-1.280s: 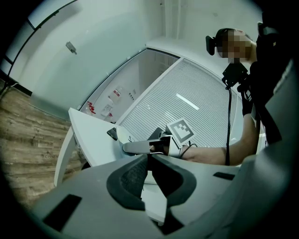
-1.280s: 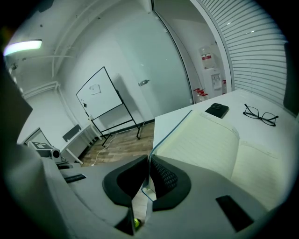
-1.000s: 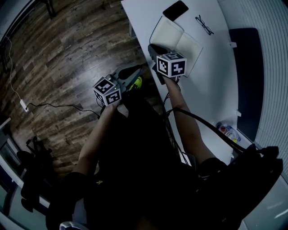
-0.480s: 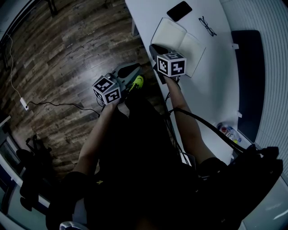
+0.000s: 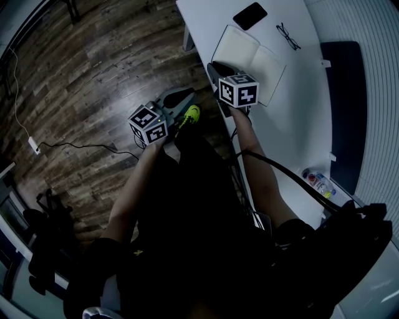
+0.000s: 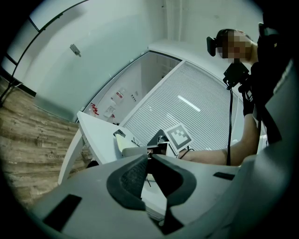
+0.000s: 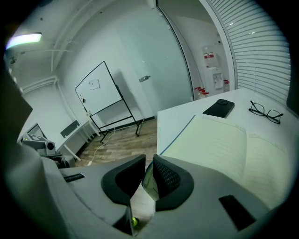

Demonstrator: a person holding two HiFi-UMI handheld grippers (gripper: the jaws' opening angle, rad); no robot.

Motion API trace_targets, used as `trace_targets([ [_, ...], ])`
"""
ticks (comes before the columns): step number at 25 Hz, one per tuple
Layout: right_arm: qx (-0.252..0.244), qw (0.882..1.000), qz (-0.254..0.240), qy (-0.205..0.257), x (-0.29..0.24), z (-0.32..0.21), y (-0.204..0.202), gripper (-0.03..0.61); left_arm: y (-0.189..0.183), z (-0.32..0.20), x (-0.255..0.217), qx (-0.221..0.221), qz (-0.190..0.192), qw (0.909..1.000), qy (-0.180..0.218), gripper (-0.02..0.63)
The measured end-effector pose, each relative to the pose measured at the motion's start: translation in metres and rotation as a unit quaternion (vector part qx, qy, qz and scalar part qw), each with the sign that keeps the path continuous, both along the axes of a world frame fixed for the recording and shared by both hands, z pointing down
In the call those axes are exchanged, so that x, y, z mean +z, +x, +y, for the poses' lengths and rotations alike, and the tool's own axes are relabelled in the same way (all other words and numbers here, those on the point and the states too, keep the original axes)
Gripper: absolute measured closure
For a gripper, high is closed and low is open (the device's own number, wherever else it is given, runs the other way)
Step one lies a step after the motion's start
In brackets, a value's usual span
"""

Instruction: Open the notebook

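Note:
The notebook lies open on the white table, cream lined pages facing up. My right gripper sits at the notebook's near left edge. Its jaws are opening, with a thin dark edge of the cover standing between the pads and a gap beside it. My left gripper hangs off the table over the wooden floor, apart from the notebook. Its tips meet with nothing between them.
A black phone and a pair of glasses lie beyond the notebook. A small bottle stands near the table's right end. The person's yellow-green shoe is below the left gripper. A whiteboard stands across the room.
The notebook's left half was curled upward a second ago and now lies flatter on the table. Both hands have stayed about where they were.

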State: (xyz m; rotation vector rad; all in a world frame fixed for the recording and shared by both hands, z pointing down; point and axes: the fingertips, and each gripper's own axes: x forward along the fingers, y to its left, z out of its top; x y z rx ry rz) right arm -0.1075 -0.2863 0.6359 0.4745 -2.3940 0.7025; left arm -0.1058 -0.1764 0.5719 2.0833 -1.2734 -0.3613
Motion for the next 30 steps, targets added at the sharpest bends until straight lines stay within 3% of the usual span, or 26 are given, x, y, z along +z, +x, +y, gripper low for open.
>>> trace_targets([
  [15, 0.056, 0.998, -0.025, 0.021, -0.04, 0.004, 0.036, 0.537, 0.008, 0.001, -0.017, 0.042, -0.005, 0.9989, 0.018, 0.577],
  [22, 0.027, 0.998, -0.049, 0.023, -0.053, 0.026, 0.031, 0.5, 0.016, -0.002, -0.025, 0.059, -0.009, 0.9978, 0.028, 0.577],
  [30, 0.045, 0.997, -0.047, 0.037, -0.062, 0.034, 0.037, 0.52, 0.017, -0.002, -0.037, 0.072, -0.017, 0.9965, 0.039, 0.577],
])
